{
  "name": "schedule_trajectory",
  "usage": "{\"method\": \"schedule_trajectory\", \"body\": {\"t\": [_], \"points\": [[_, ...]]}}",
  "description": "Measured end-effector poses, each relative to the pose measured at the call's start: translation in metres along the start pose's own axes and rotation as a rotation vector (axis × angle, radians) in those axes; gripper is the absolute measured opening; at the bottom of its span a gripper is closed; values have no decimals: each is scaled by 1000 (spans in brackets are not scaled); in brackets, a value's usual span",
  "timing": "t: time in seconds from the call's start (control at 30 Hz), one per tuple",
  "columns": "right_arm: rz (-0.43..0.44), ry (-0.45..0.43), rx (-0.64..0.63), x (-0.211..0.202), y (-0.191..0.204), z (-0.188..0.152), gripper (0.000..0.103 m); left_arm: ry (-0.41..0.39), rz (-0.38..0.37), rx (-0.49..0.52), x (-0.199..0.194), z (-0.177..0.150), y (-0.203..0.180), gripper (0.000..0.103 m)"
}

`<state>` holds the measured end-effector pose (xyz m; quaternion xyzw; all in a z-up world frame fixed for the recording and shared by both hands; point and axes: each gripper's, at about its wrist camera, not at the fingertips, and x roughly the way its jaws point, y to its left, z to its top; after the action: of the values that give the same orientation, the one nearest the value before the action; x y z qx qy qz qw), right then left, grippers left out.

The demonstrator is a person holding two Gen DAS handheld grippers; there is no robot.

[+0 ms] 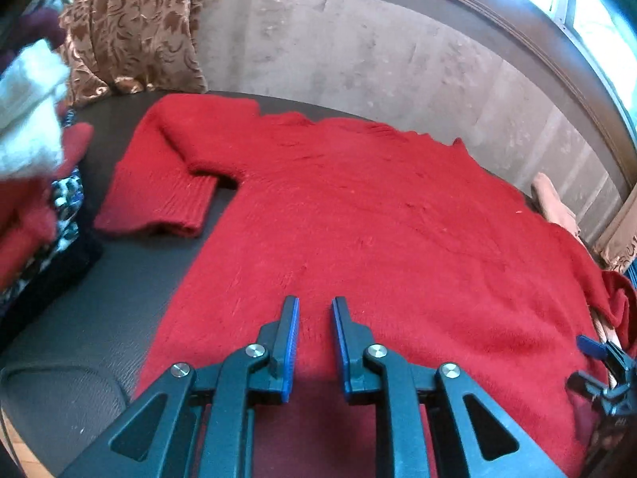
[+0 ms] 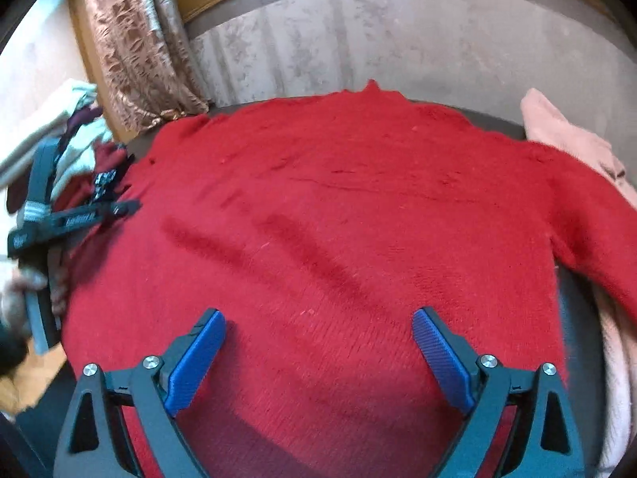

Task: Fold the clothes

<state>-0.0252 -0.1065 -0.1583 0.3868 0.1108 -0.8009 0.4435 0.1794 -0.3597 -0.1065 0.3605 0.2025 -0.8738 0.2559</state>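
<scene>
A red fuzzy sweater (image 1: 358, 219) lies spread flat on a dark round table (image 1: 79, 310). Its left sleeve (image 1: 159, 195) is folded back on itself at the table's left. In the right wrist view the sweater (image 2: 318, 219) fills the table, and its right sleeve (image 2: 597, 231) hangs off the right edge. My left gripper (image 1: 315, 306) hovers over the sweater's hem, its jaws a narrow gap apart with nothing between them. My right gripper (image 2: 318, 318) is wide open above the lower body of the sweater. It also shows at the right edge of the left wrist view (image 1: 601, 354).
A pile of white, red and patterned clothes (image 1: 32, 183) sits at the table's left. A pink garment (image 2: 565, 135) lies at the right. A brown patterned curtain (image 1: 131, 28) and a grey wall (image 1: 358, 51) stand behind the table.
</scene>
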Motion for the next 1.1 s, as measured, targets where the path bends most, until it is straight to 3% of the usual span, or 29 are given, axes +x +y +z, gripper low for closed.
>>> {"method": "schedule_trajectory", "body": {"t": [0.1,0.23,0.3,0.53,0.57,0.63,0.73,0.77,0.8,0.83,0.87,0.93,1.0,1.1], "points": [[19,-7,48,-6,-8,-1,98,15,27,25,1,4,-7,17],[-57,-93,175,-52,-21,-9,97,28,61,12,4,10,-12,20],[-178,-170,184,-91,-35,-17,97,-14,70,16,2,4,-14,20],[-664,-235,204,-194,-116,-57,103,-29,30,-33,-1,4,-5,20],[-715,-229,208,-203,-130,-63,103,-29,24,-39,-1,5,-4,20],[-725,-170,219,-202,-157,-66,103,-30,27,-37,-2,5,-5,20],[-698,-45,222,-180,-189,-70,102,-32,36,-28,-2,5,-7,20],[-681,-3,238,-171,-200,-70,91,-32,38,-28,-2,5,-7,20],[-655,37,272,-165,-208,-70,77,-33,36,-29,-2,5,-7,20],[-615,67,324,-160,-218,-70,39,-34,34,-32,-1,5,-6,20],[-548,65,417,-162,-230,-73,19,-35,32,-34,-2,5,-6,20],[-439,7,578,-179,-243,-78,18,-38,28,-36,-1,5,-5,20],[-267,-54,690,-192,-244,-80,18,-40,26,-35,-1,5,-4,20],[-25,-157,747,-203,-229,-68,18,-44,19,-41,-1,4,-3,21]]}}
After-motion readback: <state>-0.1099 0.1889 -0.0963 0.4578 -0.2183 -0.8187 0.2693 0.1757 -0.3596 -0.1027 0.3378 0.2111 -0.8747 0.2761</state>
